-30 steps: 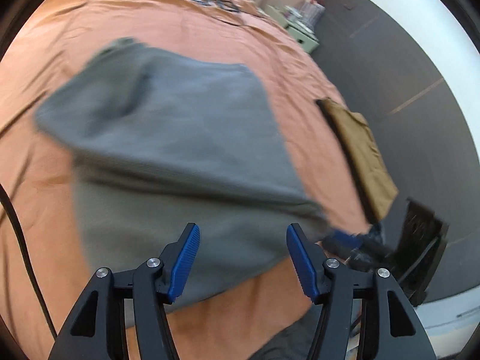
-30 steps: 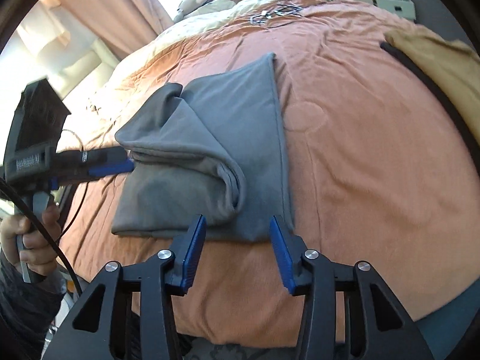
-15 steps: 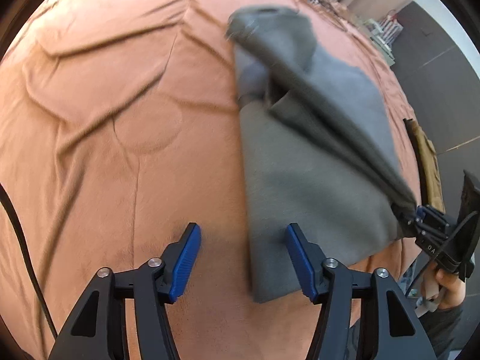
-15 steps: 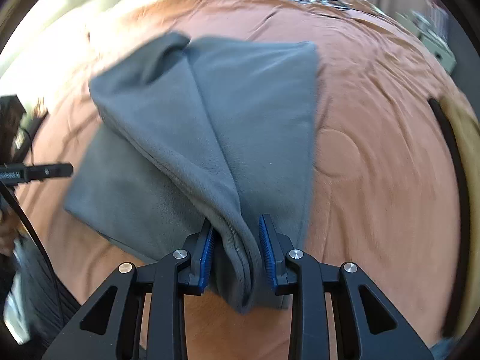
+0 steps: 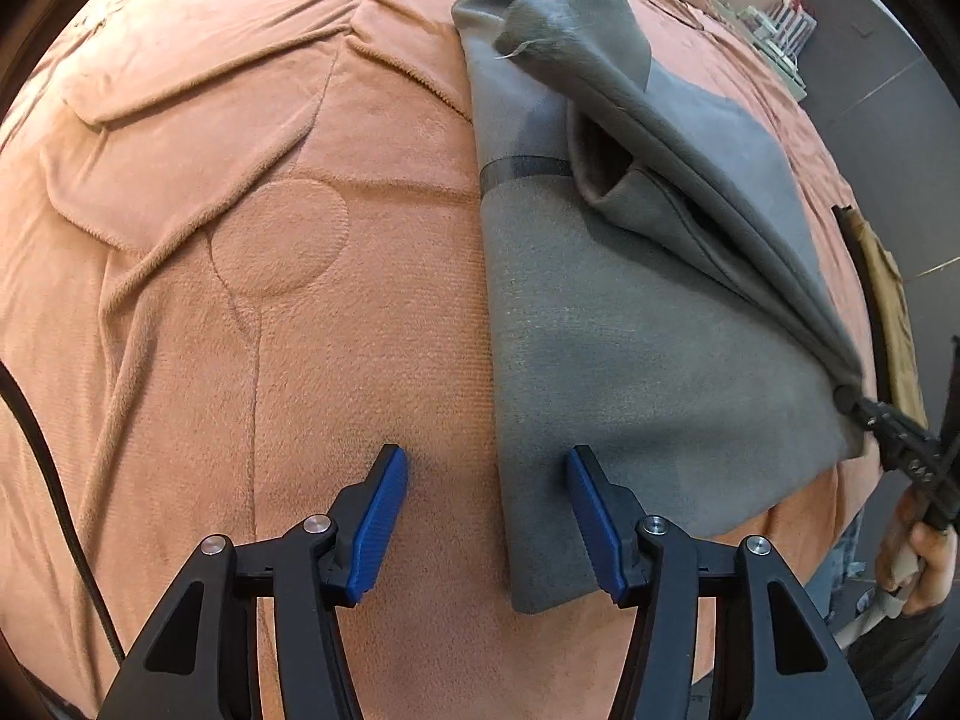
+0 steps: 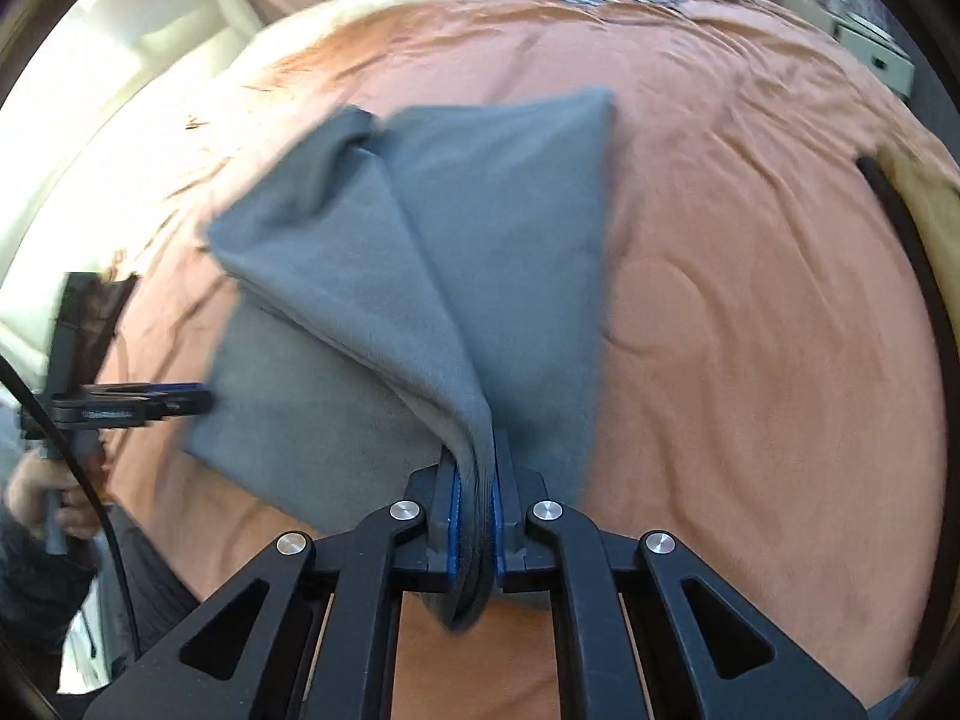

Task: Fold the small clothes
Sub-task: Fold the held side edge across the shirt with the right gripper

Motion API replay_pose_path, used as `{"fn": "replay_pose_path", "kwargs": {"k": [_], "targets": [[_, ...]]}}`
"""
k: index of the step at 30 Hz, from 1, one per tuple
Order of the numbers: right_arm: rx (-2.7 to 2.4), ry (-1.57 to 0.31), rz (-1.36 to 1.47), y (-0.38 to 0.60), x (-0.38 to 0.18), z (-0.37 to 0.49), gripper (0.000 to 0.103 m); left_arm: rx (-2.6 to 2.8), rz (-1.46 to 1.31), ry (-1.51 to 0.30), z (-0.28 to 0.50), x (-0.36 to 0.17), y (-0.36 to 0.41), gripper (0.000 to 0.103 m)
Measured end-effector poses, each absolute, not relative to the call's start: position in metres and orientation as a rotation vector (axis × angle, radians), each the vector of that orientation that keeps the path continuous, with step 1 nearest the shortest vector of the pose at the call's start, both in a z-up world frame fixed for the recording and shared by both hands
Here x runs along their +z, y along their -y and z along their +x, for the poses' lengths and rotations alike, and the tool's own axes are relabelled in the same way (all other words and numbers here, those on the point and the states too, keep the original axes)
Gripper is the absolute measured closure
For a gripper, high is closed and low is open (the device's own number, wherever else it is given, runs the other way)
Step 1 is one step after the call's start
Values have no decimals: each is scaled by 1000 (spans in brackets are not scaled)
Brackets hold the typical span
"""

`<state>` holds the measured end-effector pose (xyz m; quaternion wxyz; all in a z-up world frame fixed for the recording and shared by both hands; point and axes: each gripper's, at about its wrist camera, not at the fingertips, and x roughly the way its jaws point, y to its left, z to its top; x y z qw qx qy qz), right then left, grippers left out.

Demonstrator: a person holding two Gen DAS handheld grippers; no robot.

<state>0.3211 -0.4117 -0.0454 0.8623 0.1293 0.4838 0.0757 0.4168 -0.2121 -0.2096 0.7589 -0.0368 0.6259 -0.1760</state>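
One grey garment [image 5: 648,372], one tan garment [image 5: 894,324], two tongs.

Tan garment [image 5: 894,324], perhaps folded, runs past the right edge.

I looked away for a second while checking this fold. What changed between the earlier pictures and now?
The right gripper went from open to clamped on a bunched edge of the grey garment, drawing it taut. The left gripper came down over the garment's near corner, jaws open. The garment remains on the orange blanket.

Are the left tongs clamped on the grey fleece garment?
No, the left tongs stand open over the grey fleece garment's edge, pressing nothing.
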Motion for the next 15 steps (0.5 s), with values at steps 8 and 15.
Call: {"fn": "replay_pose_path", "kwargs": {"k": [8, 15], "targets": [[107, -972, 84, 382, -23, 312, 88, -441, -196, -1292, 433, -194, 203, 46], [104, -941, -150, 327, 3, 321, 62, -472, -282, -1268, 433, -193, 181, 46]]}}
